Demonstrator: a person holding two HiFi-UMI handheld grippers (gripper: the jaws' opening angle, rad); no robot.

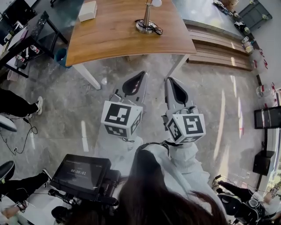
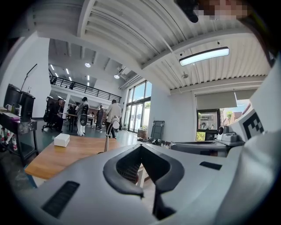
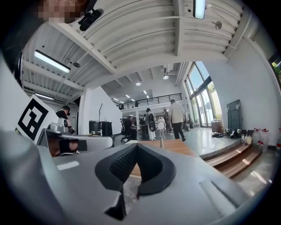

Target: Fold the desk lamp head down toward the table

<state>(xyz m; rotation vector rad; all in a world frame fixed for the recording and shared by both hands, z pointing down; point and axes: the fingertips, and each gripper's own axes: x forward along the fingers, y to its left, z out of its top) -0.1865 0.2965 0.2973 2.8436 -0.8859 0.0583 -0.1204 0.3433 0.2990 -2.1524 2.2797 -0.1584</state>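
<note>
The desk lamp (image 1: 146, 16) stands upright on the far part of the wooden table (image 1: 114, 39), with a round base, a cable coiled around it and a white head (image 1: 156, 2) on top. It also shows small as the lamp (image 2: 108, 137) in the left gripper view and the lamp (image 3: 161, 135) in the right gripper view. My left gripper (image 1: 142, 74) and right gripper (image 1: 168, 80) hang side by side over the floor, short of the table's near edge and pointing at it. Both are shut and hold nothing. My left gripper (image 2: 141, 147) and right gripper (image 3: 137, 146) show closed jaws.
A white box (image 1: 88, 11) lies on the table's far left. A blue bin (image 1: 61, 57) sits under its left end. Wooden steps (image 1: 219, 46) run along the right. A black rack (image 1: 26, 35) and seated people's legs (image 1: 17, 105) are at left. People stand far behind the table.
</note>
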